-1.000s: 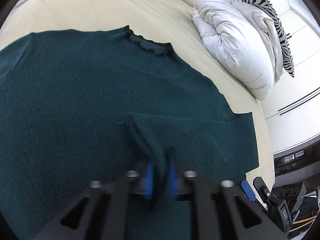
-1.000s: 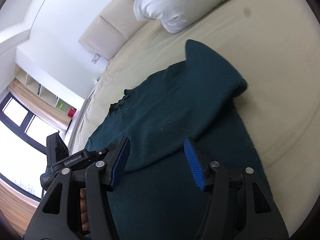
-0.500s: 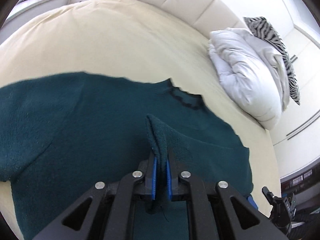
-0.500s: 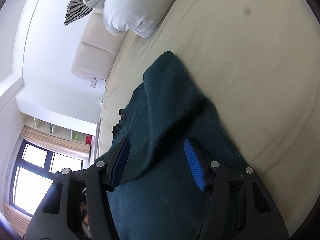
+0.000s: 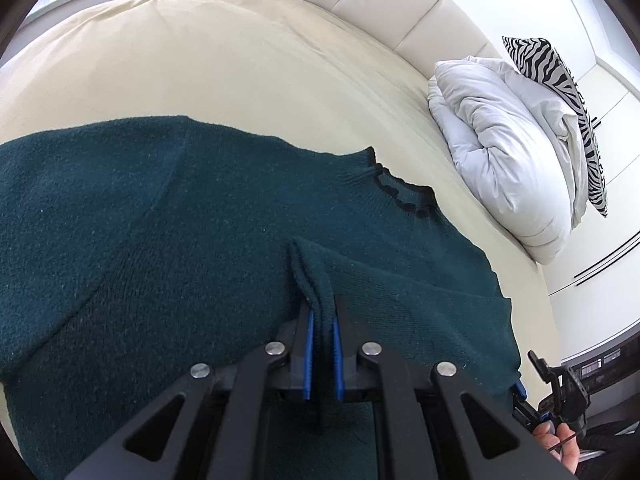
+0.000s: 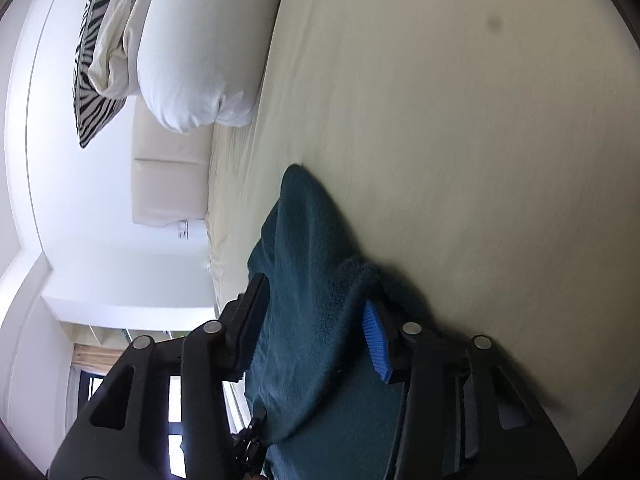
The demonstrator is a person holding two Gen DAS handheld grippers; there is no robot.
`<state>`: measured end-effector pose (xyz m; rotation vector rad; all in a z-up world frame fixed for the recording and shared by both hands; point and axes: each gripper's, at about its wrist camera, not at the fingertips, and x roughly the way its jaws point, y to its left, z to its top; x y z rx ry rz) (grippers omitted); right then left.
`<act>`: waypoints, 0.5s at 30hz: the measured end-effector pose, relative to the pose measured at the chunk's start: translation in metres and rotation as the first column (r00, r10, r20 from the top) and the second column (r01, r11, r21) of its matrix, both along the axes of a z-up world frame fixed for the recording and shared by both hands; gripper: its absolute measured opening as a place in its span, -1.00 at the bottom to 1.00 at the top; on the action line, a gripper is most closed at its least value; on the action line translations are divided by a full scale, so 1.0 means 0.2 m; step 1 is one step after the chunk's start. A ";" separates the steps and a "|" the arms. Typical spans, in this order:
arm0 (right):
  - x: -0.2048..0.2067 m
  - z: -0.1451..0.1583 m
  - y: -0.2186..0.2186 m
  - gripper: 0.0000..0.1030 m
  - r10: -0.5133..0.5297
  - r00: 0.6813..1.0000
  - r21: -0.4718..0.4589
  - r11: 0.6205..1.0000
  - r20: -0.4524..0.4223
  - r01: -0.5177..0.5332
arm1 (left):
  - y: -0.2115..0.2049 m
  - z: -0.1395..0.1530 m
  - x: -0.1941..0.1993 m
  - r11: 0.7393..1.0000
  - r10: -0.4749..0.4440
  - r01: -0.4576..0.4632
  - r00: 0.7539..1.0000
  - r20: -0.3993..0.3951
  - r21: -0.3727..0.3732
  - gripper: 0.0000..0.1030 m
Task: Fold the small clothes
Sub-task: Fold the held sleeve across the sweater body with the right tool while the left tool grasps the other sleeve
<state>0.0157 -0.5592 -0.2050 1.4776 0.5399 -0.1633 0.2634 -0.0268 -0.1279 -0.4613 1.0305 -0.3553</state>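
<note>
Sweater (image 5: 200, 240) flat on bed (image 5: 240, 60), pillows (image 5: 508, 160) beyond collar, apparently against headboard (image 5: 380, 12)

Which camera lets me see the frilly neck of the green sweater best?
The left wrist view. There the sweater lies spread on the bed and its frilly collar shows clearly. The right wrist view shows only a bunched fold of the sweater, no collar.

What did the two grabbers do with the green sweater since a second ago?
The left gripper carried the pinched sleeve cuff further across the sweater. The right gripper rolled and dropped lower; its jaws have just been closing around the sweater's folded edge. Bed and pillows stayed put.
</note>
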 end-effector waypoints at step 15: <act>0.18 0.40 -0.05 -0.23 0.232 0.967 -0.417 0.873 -0.101 -0.253 | -0.02 0.00 0.02 1.000 -0.015 0.015 0.999 0.052 0.017 -0.83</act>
